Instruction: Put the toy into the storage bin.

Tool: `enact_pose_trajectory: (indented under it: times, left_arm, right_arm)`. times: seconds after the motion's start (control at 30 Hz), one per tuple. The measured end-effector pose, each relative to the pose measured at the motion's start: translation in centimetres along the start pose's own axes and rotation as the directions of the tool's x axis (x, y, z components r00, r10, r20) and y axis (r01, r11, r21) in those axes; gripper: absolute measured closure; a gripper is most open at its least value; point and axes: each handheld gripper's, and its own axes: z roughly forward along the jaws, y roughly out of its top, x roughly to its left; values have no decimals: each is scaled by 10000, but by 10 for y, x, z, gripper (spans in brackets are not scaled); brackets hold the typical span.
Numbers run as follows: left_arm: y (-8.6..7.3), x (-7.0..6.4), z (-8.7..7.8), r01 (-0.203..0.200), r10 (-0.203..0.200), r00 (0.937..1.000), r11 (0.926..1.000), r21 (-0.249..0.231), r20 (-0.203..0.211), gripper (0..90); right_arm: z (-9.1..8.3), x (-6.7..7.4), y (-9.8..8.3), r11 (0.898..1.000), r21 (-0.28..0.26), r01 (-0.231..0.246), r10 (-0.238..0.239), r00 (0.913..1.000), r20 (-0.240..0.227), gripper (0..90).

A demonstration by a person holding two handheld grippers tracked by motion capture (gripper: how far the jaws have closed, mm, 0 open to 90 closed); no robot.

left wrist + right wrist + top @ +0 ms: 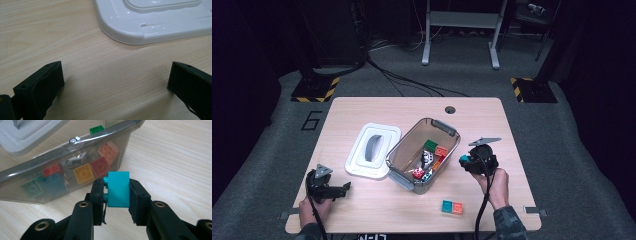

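Before you lie one wooden table (pixel 362 210), one smoky clear plastic bin (pixel 409 145) holding several studded blocks, one glossy white lid (pixel 357 162) beside it, and two joined blocks (pixel 452 207) on the table near your right hand. Your right gripper (pixel 116 191) clamps one smooth teal block (pixel 119 188) just outside the bin's wall. Your left gripper (pixel 116 77) stands wide apart, empty, over bare wood.
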Motion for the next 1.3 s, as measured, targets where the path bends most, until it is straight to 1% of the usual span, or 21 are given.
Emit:
enact_pose_trajectory:
  times: [0.17,0.27,0.3,0.43,0.5,0.63,0.77,0.8,0.87,0.9,1.03,1.07,1.1,1.13,1.2,1.23,1.3]
  left_arm:
    - [0,0,0,0,0,10000,10000,10,2,0]
    - [0,0,0,2,-2,10000,10000,16,36,0]
    - [0,0,-1,-14,13,10000,10000,64,65,0]
    - [0,0,0,-11,10,10000,10000,58,63,0]
    - [0,0,0,-11,10,10000,10000,53,64,0]
    - [0,0,0,-9,9,10000,10000,58,63,0]
    - [0,0,-1,3,-4,10000,10000,83,78,0]
    - [0,0,-1,3,-3,10000,10000,77,79,0]
    - [0,0,-1,3,-4,10000,10000,81,83,0]
    - [0,0,-1,-2,2,10000,10000,82,86,0]
    - [0,0,-1,-2,1,10000,10000,81,91,0]
    - [0,0,0,6,-6,10000,10000,-18,16,0]
    - [0,0,0,6,-6,10000,10000,-18,16,0]
    - [0,0,1,37,-37,10000,9999,-109,-25,0]
    - [0,0,0,15,-15,10000,10000,-30,19,0]
    - [0,0,1,36,-36,10000,9999,-110,-26,0]
    - [0,0,1,35,-36,10000,9999,-109,-24,0]
  right_arm:
    - [-4,-3,6,10000,48,60,-60,10000,-4,680]
    - [-7,-5,10,9998,-67,187,-187,9998,51,680]
    - [-9,-4,12,9999,-11,130,-130,9999,34,680]
    - [-14,-3,18,9998,-99,192,-191,9998,52,680]
    - [-16,-3,22,9993,-221,301,-300,9995,83,680]
    - [-22,-2,29,9988,-329,360,-355,9993,142,680]
    - [-28,-1,36,9980,-514,356,-352,9993,85,681]
    - [-31,-1,40,9976,-582,386,-381,9992,111,680]
    - [-33,0,42,9975,-591,390,-383,9992,116,680]
    - [-34,0,44,9967,-649,496,-487,9987,147,680]
    - [-38,3,52,9957,-727,571,-561,9983,162,680]
    - [-39,4,56,9945,-777,698,-687,9975,164,680]
    - [-39,4,56,9945,-777,698,-687,9975,164,680]
    - [-39,6,60,9936,-833,767,-758,9970,144,680]
    - [-39,8,61,9941,-817,712,-705,9974,113,680]
    - [-39,10,63,9942,-797,726,-720,9973,108,680]
    - [-39,12,67,9919,-870,929,-928,9957,58,680]
